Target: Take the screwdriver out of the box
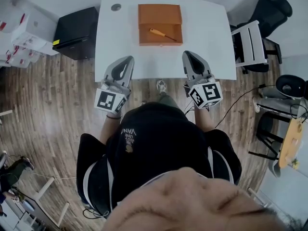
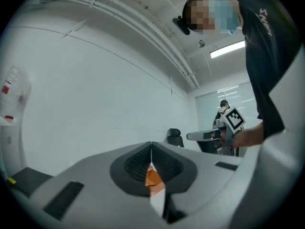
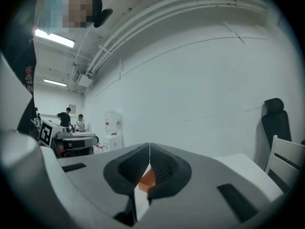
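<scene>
An open orange box (image 1: 160, 23) lies at the back middle of the white table (image 1: 207, 37). Inside it rests the screwdriver (image 1: 162, 34), with a yellow-orange handle and a dark shaft. My left gripper (image 1: 129, 59) and right gripper (image 1: 187, 55) hover over the table's near edge, short of the box and one to each side of it. Both are shut with nothing between the jaws. In the left gripper view the left gripper's (image 2: 151, 147) jaws meet, and a sliver of the orange box (image 2: 153, 178) shows below them. The right gripper (image 3: 149, 149) view shows the same.
A black cabinet (image 1: 74, 32) stands left of the table, with white cartons (image 1: 21, 28) beyond it. A white chair (image 1: 251, 44) and a black office chair (image 1: 272, 11) stand at the right. A round grey grommet (image 1: 116, 6) sits in the table's back left corner.
</scene>
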